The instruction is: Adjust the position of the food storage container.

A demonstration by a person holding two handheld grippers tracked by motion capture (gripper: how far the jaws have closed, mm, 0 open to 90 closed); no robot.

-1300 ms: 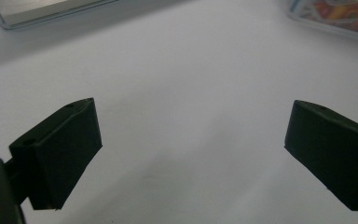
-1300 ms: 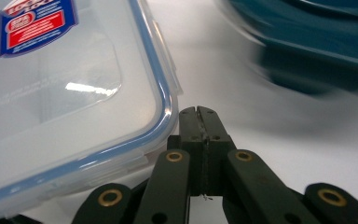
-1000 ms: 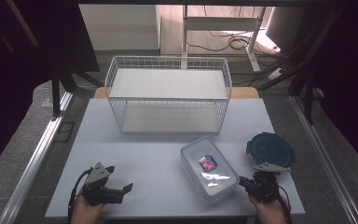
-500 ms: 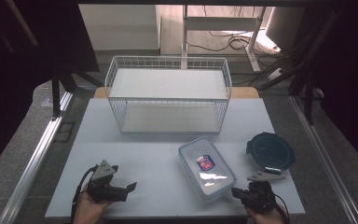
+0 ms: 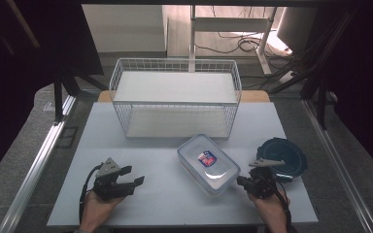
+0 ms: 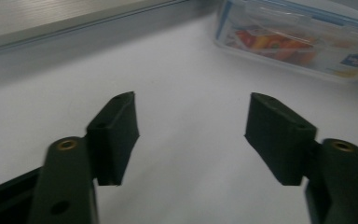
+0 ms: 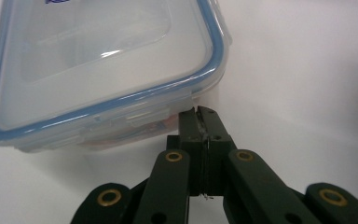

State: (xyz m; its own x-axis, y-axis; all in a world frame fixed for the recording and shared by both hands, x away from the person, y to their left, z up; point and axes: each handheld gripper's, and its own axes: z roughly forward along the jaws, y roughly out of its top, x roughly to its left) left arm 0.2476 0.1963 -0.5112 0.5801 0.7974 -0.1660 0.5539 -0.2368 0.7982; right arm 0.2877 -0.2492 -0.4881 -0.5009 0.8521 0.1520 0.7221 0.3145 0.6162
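In the high view, the tabletop [image 5: 165, 189] lies bare across the lower left and lower middle of the frame, giving open passage between the left gripper [image 5: 131, 178] and the clear lidded container [image 5: 208, 164]. That container sits diagonally just right of centre and blocks the way between the two hands. The right gripper [image 5: 243, 181], jaws pressed together, is right at the container's near corner, with no room between them. The dark round lid [image 5: 282, 156] at the right closes off that side. The wire basket [image 5: 175, 99] walls the upper middle; a bare strip runs between it and the container.
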